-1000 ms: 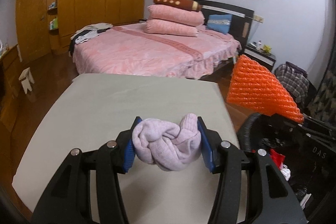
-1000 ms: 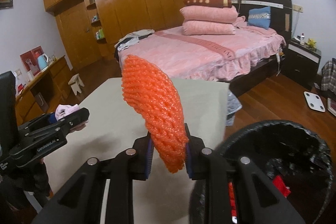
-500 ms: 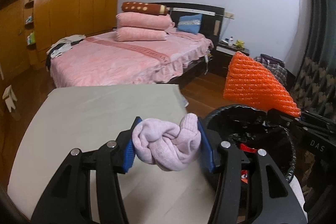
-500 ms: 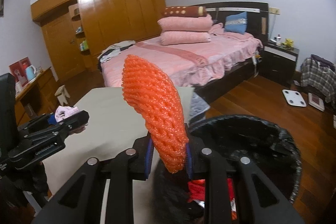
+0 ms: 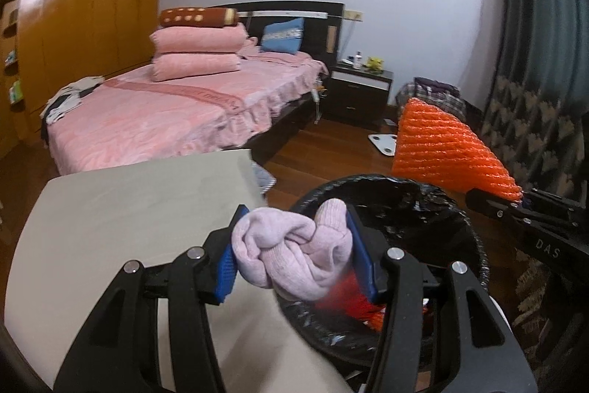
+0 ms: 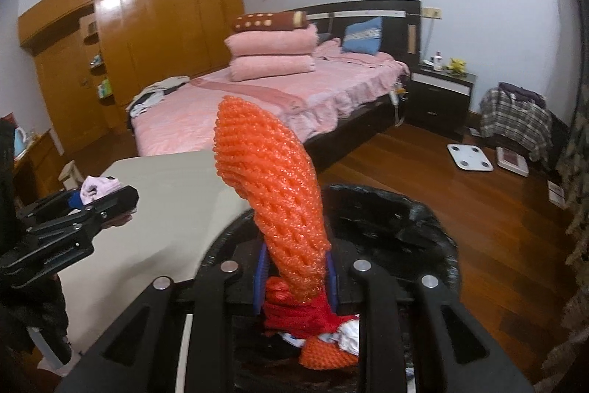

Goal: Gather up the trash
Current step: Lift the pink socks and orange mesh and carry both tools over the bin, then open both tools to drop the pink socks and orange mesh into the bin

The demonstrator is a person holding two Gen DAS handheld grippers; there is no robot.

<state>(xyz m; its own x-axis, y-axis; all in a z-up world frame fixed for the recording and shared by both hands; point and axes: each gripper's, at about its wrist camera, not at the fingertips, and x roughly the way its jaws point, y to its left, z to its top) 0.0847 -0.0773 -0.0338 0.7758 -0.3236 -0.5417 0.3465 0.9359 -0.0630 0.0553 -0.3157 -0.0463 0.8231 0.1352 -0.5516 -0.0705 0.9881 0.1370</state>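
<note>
My left gripper is shut on a knotted pale pink sock and holds it over the near rim of the black-lined trash bin. My right gripper is shut on the lower end of an orange foam net sleeve, upright above the bin. The sleeve also shows in the left wrist view over the bin's far side. The left gripper with the sock shows at the left of the right wrist view. Red and orange trash lies in the bin.
A beige table lies left of the bin. Behind it stands a pink bed with stacked pillows, a dark nightstand, and a wooden wardrobe. A white scale lies on the wood floor.
Both grippers have swung right, from over the table to over the trash bin, each still holding its item. The bin now sits directly under both.
</note>
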